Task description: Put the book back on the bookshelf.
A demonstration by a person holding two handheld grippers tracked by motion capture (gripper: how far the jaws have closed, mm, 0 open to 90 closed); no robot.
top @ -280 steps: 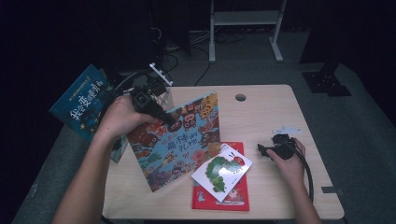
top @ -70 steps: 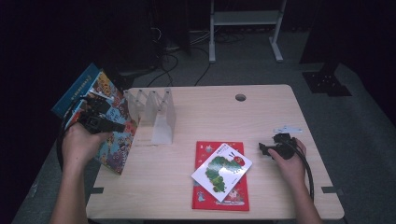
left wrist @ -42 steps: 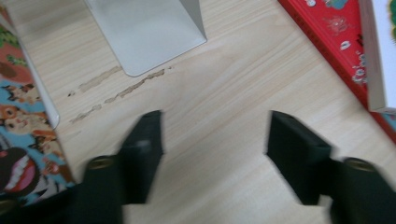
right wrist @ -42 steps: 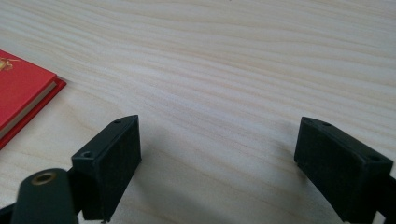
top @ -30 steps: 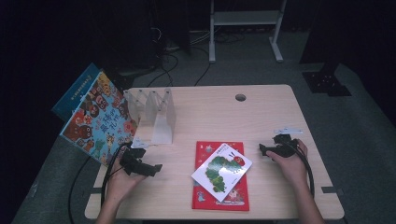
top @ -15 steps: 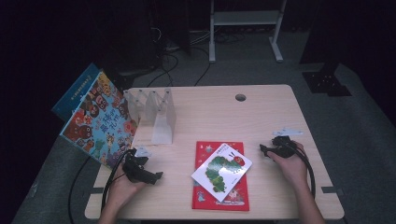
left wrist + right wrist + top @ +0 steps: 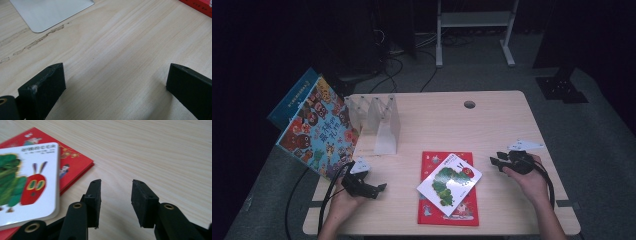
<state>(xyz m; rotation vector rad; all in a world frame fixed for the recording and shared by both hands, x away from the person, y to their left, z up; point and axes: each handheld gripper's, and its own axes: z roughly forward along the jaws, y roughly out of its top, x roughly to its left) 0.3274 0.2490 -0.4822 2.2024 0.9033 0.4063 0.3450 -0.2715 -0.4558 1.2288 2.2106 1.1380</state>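
- Right hand-held gripper (image 7: pixel 498 160) is hovering w/ jaws partly apart, just been closing, nothing btwn them, beside white caterpillar book (image 7: pixel 449 178).
- Left hand-held gripper (image 7: pixel 379 188) is resting wide apart on table (image 7: pixel 437 120).
- Caterpillar book is lying on red book (image 7: pixel 462 210).

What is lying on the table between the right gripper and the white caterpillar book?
Nothing: bare table separates the right gripper from the white caterpillar book, seen in the right gripper view.

White caterpillar book (image 7: pixel 449 177), red book (image 7: pixel 461 218)
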